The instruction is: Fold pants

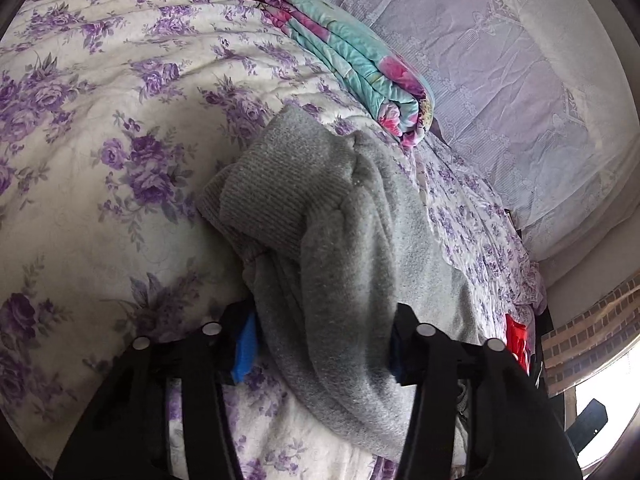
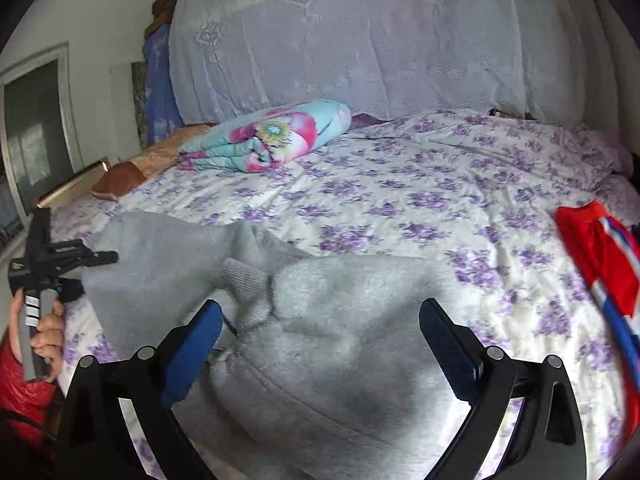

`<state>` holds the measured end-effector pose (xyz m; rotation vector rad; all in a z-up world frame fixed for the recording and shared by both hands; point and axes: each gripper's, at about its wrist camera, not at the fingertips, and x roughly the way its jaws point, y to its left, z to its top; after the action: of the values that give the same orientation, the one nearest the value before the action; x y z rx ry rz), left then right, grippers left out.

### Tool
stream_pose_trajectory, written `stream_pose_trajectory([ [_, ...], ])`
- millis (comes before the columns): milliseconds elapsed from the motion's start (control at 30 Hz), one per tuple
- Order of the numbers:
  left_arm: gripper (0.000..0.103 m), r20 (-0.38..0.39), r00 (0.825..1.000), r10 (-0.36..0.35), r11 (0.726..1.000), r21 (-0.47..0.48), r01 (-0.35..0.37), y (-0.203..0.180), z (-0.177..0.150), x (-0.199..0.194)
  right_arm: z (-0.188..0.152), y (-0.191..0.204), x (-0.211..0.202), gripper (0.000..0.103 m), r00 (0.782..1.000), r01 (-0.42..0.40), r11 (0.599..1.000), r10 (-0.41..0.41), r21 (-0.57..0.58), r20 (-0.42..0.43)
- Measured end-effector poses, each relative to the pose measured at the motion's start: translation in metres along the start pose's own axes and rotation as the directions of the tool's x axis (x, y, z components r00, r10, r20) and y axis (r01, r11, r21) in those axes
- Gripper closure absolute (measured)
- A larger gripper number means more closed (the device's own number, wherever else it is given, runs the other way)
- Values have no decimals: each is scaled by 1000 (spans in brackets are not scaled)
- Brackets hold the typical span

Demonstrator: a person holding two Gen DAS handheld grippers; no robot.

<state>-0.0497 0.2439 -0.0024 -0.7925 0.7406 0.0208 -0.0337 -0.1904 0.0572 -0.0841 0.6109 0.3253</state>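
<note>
**On the bed: grey pants between two tools**

Across the floral bed cover [image 2: 400, 184] lie the bunched grey pants [image 1: 340, 240]. Left tool [image 1: 320, 344]: blue pads pinching a thick fold of the pants, pointing downward. Right tool [image 2: 320, 340]: jaws spread wide, pads apart from the cloth, angled down. Hand [image 2: 48, 332] grips the left tool's handle.

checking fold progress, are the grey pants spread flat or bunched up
Bunched up. The grey pants lie in a rumpled heap on the floral bedspread, a ribbed cuff doubled over the top.
</note>
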Motion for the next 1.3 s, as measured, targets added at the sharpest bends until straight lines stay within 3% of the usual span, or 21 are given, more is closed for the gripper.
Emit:
stream_pose_trajectory([
  [67,64,4,1000,10,1000,19,-11,-5,0,-1,-5,-4,13,4,998,28,1000,-29,-7,-60],
  [167,68,17,999,43,997,63,-44,-16,0,-4,-25,0,50,3,974,58,996,-72,-72,-216],
  [300,73,60,994,87,984,148,-95,-39,-2,-15,-23,-11,41,3,985,0,1000,-1,-9,-175],
  [400,77,117,988,101,966,227,-125,-63,-6,-29,-23,-28,14,3,998,-30,996,35,86,-59],
  [500,79,202,972,121,918,350,-187,-101,-17,-42,-25,-53,-9,3,999,-50,984,45,170,29],
  [567,80,257,959,121,875,429,-225,-131,-28,-49,-31,-68,-13,3,1000,-21,976,15,217,27],
  [667,81,322,943,79,793,553,-256,-181,-49,-57,-44,-93,-17,3,1000,-22,950,17,311,19],
  [767,81,358,934,15,688,673,-269,-233,-79,-58,-56,-114,-27,3,998,-44,916,25,398,52],
  [867,81,347,936,-57,558,788,-259,-279,-120,-48,-66,-134,-35,3,997,-49,884,15,465,75],
  [967,81,271,958,-91,417,884,-210,-307,-172,-21,-78,-154,-33,3,995,-86,831,47,549,84],
  [1033,77,226,973,-45,301,932,-202,-313,-210,8,-85,-166,-30,3,992,-123,792,82,598,96],
  [1100,76,216,976,19,216,952,-215,-309,-243,36,-88,-172,-29,4,988,-154,770,103,619,118],
  [1167,75,238,969,64,157,957,-245,-303,-266,49,-89,-173,-31,3,985,-170,766,110,620,133],
  [1233,68,273,960,58,129,952,-278,-301,-273,47,-89,-173,-30,3,984,-177,766,117,618,137],
  [1300,36,247,968,54,136,958,-252,-300,-270,38,-89,-174,-30,4,982,-185,764,125,619,140],
])
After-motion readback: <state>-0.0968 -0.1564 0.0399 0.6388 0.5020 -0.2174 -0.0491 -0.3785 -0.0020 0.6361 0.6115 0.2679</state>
